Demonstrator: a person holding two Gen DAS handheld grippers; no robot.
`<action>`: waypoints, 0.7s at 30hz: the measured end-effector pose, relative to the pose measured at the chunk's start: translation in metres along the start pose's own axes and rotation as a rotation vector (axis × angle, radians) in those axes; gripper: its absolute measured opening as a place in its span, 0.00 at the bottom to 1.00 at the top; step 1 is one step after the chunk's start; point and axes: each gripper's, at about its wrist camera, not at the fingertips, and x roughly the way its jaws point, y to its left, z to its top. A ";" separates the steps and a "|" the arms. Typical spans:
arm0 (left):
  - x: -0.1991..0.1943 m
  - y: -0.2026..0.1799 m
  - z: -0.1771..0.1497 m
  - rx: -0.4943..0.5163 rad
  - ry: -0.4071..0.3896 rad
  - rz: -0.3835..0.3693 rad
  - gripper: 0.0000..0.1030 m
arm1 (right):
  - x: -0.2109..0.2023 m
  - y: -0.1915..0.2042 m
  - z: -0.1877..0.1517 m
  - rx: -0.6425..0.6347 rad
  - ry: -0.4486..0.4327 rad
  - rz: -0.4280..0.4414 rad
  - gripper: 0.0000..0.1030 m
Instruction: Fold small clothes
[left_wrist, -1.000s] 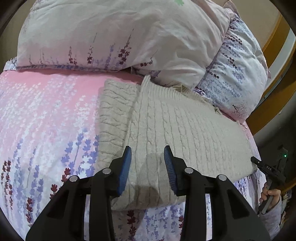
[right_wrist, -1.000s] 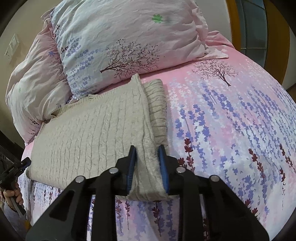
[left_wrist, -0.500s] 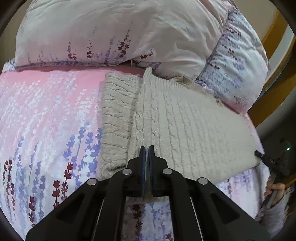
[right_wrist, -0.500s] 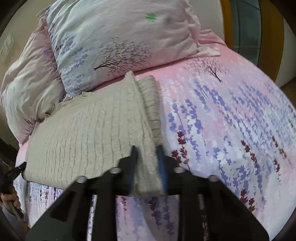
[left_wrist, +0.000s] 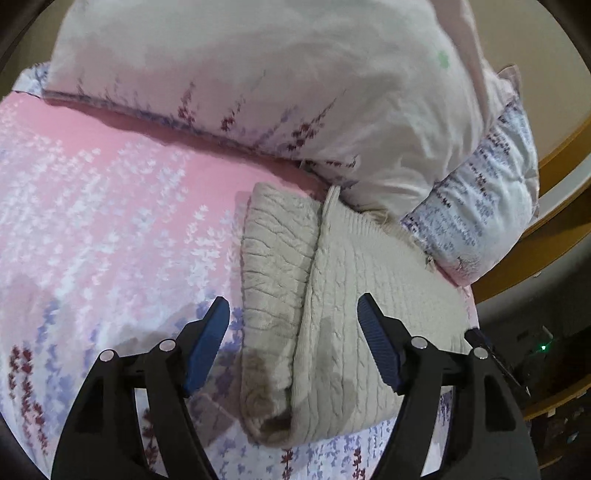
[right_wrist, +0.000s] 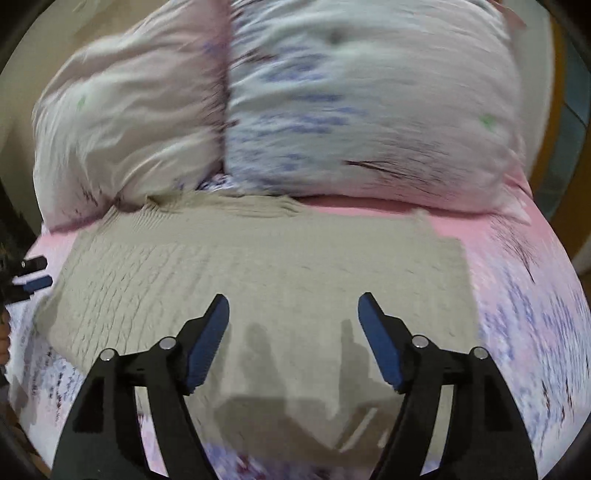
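Observation:
A beige cable-knit sweater lies folded on the pink floral bed sheet, its far end against the pillows. My left gripper is open and empty, hovering over the sweater's near left corner. In the blurred right wrist view the sweater spreads wide across the bed. My right gripper is open and empty above the sweater's near edge. The left gripper's fingertips show at the far left of that view.
Two large floral pillows lie behind the sweater; both also show in the right wrist view. A wooden bed frame runs along the right side. The bed's near edge is just below the grippers.
Both grippers have opened and let go of the sweater. The right gripper has swung to face the sweater's long side; the left has shifted left.

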 end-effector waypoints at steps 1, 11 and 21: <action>0.005 0.000 0.002 -0.001 0.010 0.002 0.70 | 0.006 0.007 0.001 -0.015 0.005 -0.010 0.71; 0.027 -0.002 0.007 -0.002 0.017 -0.046 0.71 | 0.035 0.028 -0.007 -0.070 0.068 -0.040 0.77; 0.031 -0.003 0.007 -0.032 0.013 -0.070 0.52 | 0.037 0.029 -0.008 -0.065 0.057 -0.043 0.81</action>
